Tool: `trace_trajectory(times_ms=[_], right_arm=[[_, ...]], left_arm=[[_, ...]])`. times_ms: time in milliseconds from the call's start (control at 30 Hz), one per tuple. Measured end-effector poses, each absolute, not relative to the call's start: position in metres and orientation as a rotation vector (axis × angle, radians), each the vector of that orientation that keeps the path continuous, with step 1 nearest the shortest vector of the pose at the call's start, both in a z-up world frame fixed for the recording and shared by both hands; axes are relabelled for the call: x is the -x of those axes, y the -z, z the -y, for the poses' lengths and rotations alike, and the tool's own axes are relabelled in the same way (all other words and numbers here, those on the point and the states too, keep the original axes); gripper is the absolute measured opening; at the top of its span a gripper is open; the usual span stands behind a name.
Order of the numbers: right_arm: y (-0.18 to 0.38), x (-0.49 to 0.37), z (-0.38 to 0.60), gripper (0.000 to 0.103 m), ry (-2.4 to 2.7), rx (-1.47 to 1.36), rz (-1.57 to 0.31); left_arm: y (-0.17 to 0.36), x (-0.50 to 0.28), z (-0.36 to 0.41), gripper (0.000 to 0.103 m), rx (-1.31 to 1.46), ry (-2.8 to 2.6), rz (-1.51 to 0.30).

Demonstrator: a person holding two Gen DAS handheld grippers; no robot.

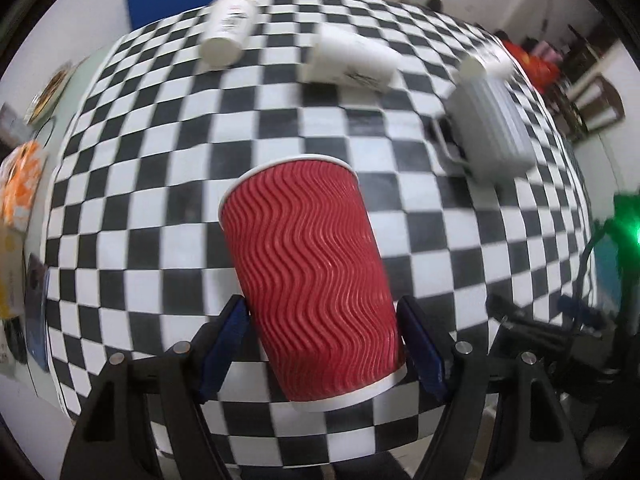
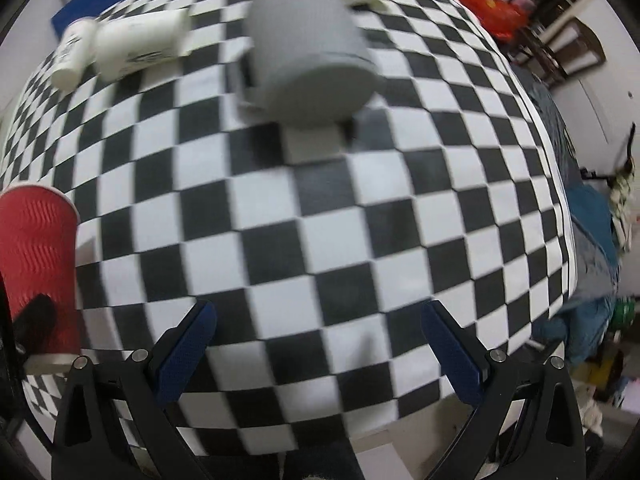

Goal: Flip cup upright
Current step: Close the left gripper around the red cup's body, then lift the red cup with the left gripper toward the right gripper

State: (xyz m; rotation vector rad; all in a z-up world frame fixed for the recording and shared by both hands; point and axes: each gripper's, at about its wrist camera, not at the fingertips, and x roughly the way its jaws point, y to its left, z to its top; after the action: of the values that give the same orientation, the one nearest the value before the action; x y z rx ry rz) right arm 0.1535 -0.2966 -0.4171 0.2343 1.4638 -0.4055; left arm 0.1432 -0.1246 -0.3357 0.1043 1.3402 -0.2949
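Checkered counter [image 1: 160, 200] fills both views, black and white squares edge to edge. Biggest thing on it, from my right wrist view, is the grey mug [image 2: 310, 52], lying on its side in the upper middle of the frame, blurred, its flat end turned toward me. In the left wrist view the same mug sits at the upper right, handle toward the lower left.

Now the red cup [image 1: 312, 276], ripple-walled, dead centre and low in the left wrist frame. My left gripper [image 1: 324, 332] has it: jaws closed partway, the blue pads [image 1: 228, 340] pressing the cup's sides near its narrower base end, which sits closest to the camera. The wide white-rimmed mouth points away, toward the middle of the frame, and the cup leans a little to the left. I cannot tell whether it touches the counter. In the right wrist view it shows at the far left edge, a dark finger across its lower part.

My right gripper [image 2: 320, 344] has jaws spread wide, nothing between the pads but counter squares.

Smaller items: a white cup [image 1: 228, 32] on its side at the upper left of the left wrist frame, and a white mug [image 1: 352, 60] lying upper centre, both blurred.
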Motion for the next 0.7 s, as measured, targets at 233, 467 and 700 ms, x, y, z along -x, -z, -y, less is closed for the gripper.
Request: trace_trajectory(times_ms=[233, 467, 700], right_arm=[[0.422, -0.144, 0.317, 0.103, 0.421, -0.261, -1.462], [0.422, -0.145, 0.327, 0.103, 0.409, -0.270, -1.453], [0.426, -0.147, 0.334, 0.103, 0.360, -0.286, -1.437]], left_arm=[[0.356, -0.126, 0.155, 0.074, -0.245, 0.352, -1.347], [0.362, -0.125, 0.156, 0.075, -0.263, 0.330, -1.352], [0.364, -0.132, 0.152, 0.089, -0.227, 0.307, -1.386]])
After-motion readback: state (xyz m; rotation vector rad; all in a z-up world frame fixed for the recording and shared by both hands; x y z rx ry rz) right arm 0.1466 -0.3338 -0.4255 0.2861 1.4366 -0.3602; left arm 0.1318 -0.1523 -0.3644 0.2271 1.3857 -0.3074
